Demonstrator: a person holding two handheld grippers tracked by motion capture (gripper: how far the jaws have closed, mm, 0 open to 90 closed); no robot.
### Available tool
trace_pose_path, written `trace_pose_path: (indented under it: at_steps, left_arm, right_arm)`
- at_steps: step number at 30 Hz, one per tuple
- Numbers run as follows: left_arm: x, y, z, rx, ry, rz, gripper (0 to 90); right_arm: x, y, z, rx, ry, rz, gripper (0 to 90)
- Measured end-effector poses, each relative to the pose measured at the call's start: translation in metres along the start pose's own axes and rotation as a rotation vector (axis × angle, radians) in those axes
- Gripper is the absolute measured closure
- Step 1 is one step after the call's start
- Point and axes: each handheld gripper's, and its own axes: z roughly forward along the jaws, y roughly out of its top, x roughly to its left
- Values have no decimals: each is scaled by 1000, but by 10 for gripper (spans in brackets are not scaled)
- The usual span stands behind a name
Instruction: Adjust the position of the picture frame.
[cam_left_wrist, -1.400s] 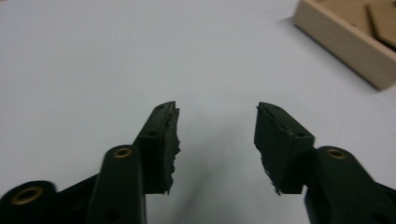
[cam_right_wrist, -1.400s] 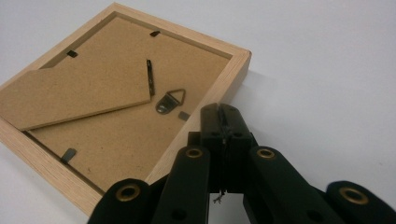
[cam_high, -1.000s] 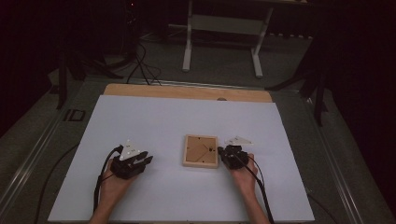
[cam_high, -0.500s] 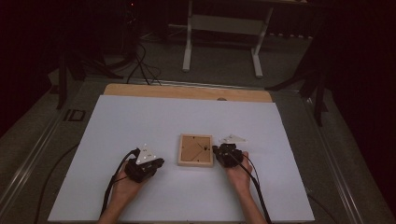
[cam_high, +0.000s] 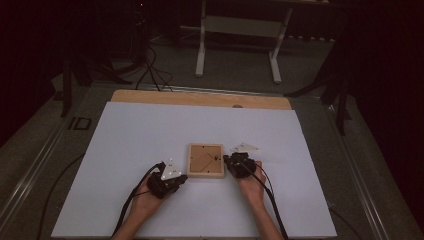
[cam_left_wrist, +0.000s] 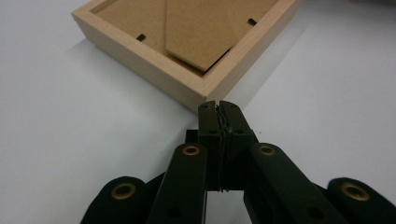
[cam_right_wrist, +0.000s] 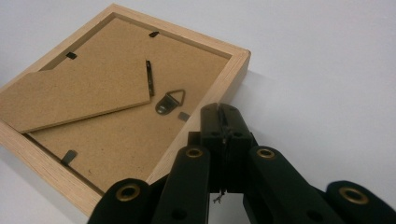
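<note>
We think the picture frame (cam_high: 205, 160) is light, stiff and breakable, best held by its wooden edges, with our left hand-held gripper (cam_left_wrist: 218, 108) and right hand-held gripper (cam_right_wrist: 219, 112) closed, empty, beside it.

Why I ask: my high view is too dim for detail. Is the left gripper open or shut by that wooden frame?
Observer: Shut, with nothing between the jaws. The left gripper points at a corner of the frame, just short of it.
Operator: Which face of the frame is up?
Observer: The back: a metal hanger and a folded cardboard stand show.
Operator: And the right gripper?
Observer: The right gripper is shut too, its tips at the frame's rim. Touching or not, I cannot tell.
</note>
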Motion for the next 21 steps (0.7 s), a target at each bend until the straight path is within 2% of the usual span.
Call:
trace_pose_path:
  at_steps: [7,21]
  left_arm:
    - [-1,0,3,18,3,14,877]
    - [4,-1,1,32,27,2,878]
  right_arm:
    - [2,3,3,4,5,-4,892]
    - [8,8,10,2,12,-23,889]
